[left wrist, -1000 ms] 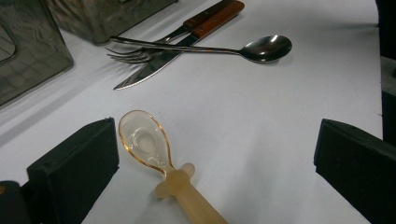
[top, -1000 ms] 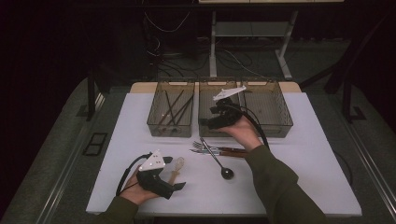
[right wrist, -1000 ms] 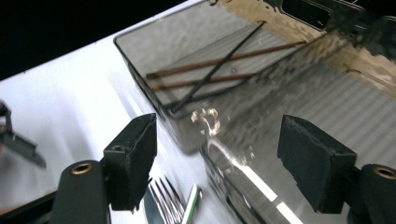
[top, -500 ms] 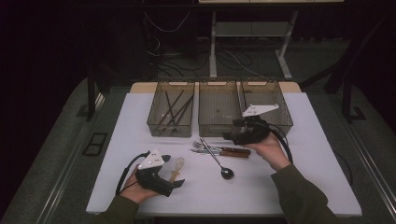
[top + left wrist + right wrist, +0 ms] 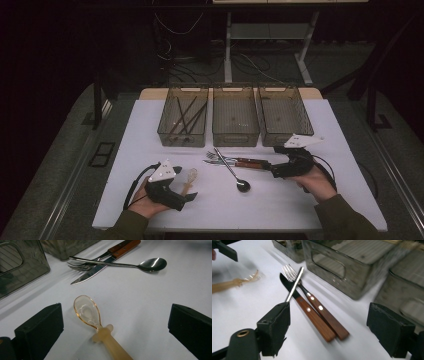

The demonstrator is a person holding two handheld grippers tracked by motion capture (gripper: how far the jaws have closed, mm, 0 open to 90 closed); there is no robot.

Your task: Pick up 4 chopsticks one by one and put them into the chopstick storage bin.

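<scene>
Dark room, cabling and a frame behind; white counter under the high view, three translucent grey bins in a row at its far edge, dark chopsticks in the left one.

Centre of counter, just in front of the bins: wooden-handled knife and wooden-handled fork side by side and touching, steel spoon laid across their metal ends, bowl toward the person.

Right gripper low over the counter at the handle ends of knife and fork, closer to this pair than the left gripper. In the right gripper view, handles pointing toward the jaws, long axes running away and to the left, butt ends between the two black jaws but short of the pads. Jaws released and wide, having just been opening, nothing gripped or touched. Likely next: forward along the handle axis, then closing across one handle; two handles lying pressed together make a single pick awkward.

Left gripper resting near the front left of the counter, jaws spread wide and empty. Amber plastic spoon on the counter between them, bowl away from the jaws, handle toward them, touching neither pad.
</scene>
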